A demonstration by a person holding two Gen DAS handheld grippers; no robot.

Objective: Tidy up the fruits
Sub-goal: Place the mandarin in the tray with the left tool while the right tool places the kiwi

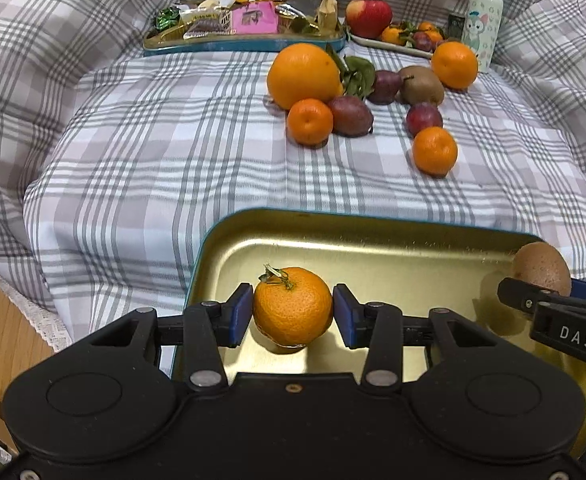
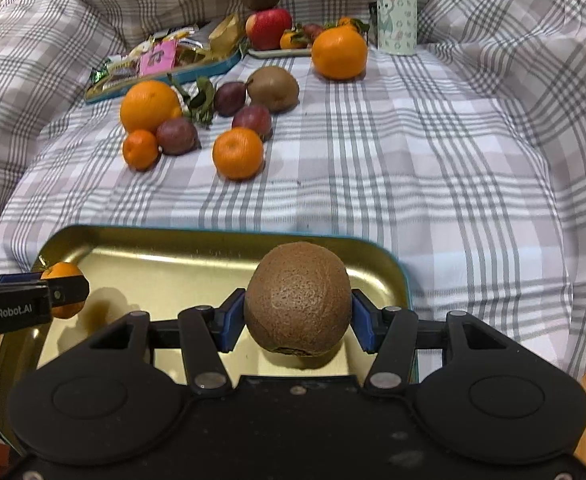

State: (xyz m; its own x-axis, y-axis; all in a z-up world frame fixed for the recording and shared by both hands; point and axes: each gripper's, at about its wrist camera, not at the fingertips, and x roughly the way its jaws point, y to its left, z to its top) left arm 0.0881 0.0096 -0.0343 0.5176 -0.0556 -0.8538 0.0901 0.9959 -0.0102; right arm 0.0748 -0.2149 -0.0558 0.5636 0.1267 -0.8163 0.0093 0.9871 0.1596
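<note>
A gold tray with a teal rim lies at the near edge of the plaid cloth. My left gripper is shut on a mandarin with a green stem, low over the tray's left part. My right gripper is shut on a brown kiwi over the right part of the tray. The left wrist view shows the kiwi at the far right. The right wrist view shows the mandarin at the far left. Whether either fruit touches the tray floor, I cannot tell.
Loose fruit lies on the cloth beyond the tray: a large orange, several mandarins, dark purple fruits and a kiwi. At the back stand a snack tray, a plate with an apple, and a bottle.
</note>
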